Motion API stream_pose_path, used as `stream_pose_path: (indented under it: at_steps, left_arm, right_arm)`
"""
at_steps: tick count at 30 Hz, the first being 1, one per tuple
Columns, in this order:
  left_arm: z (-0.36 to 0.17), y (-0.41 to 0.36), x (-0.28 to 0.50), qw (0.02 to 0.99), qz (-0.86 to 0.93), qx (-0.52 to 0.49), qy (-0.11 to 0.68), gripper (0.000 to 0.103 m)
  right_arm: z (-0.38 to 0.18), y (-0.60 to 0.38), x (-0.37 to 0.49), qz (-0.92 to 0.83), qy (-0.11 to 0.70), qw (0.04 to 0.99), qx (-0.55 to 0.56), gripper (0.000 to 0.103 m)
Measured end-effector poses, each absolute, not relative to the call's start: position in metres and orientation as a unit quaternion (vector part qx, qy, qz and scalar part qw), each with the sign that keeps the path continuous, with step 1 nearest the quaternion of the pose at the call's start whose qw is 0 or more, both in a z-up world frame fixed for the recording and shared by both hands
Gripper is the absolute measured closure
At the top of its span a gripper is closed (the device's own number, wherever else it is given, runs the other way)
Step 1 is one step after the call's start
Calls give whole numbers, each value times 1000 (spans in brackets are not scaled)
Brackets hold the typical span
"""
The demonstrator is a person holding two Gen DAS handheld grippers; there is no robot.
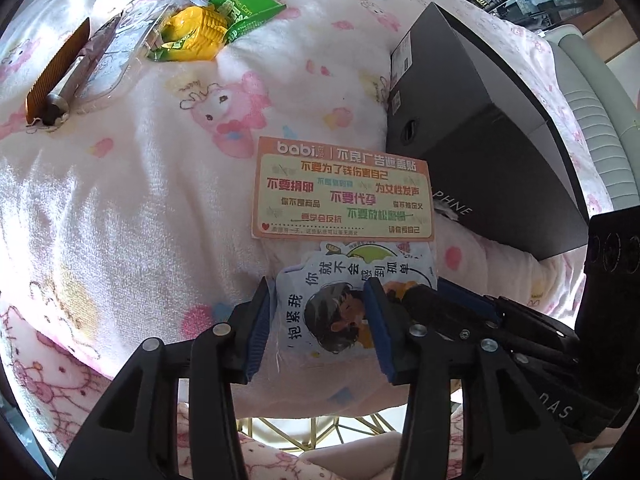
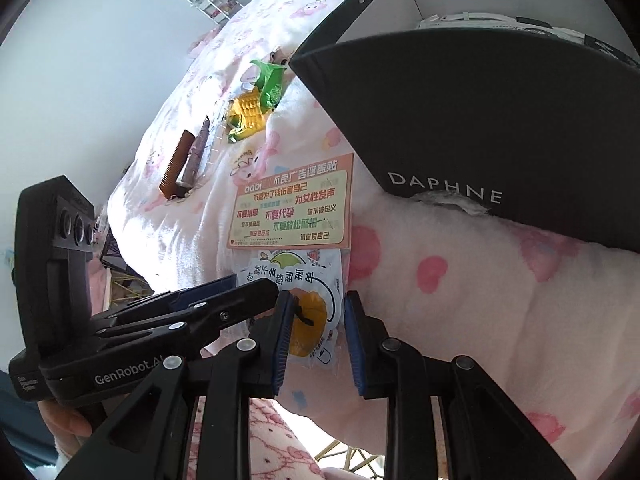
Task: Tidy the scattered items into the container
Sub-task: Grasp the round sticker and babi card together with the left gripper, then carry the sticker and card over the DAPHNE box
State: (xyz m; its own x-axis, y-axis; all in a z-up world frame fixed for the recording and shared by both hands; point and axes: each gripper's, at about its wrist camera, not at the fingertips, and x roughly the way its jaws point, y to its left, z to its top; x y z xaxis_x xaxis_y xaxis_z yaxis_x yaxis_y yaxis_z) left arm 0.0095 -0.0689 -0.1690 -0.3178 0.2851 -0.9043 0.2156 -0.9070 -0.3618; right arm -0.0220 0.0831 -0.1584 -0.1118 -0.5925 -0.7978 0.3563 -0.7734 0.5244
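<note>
Straddling the cartoon sticker on the bed's pink blanket, the left gripper and right gripper stand apart, unclamped, with the black box at two o'clock.

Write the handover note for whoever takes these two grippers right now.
Left gripper: open, jaws astride the white cartoon sticker, not gripping.
Right gripper: open, jaws over the same sticker's orange end, nothing held.
Both hover at the near edge of the pink blanket.
Orange babi sticker card lies just beyond the cartoon sticker, beside the black DAPHNE box.
Corn snack packet, brown comb and a clear package lie farther back.
Done: none of these boxed.
Left: all of them.
</note>
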Motion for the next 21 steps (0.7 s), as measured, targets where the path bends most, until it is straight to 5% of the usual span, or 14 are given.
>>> stream_pose_path:
  at_steps: [3, 21]
  left_arm:
    - [-156, -67, 13, 17, 795, -572, -203, 81]
    - [-42, -27, -15, 106, 854, -483, -163, 82]
  right_arm:
    - [-158, 89, -22, -739, -105, 314, 588, 80]
    - [-52, 150, -26, -800, -166, 321, 479, 80]
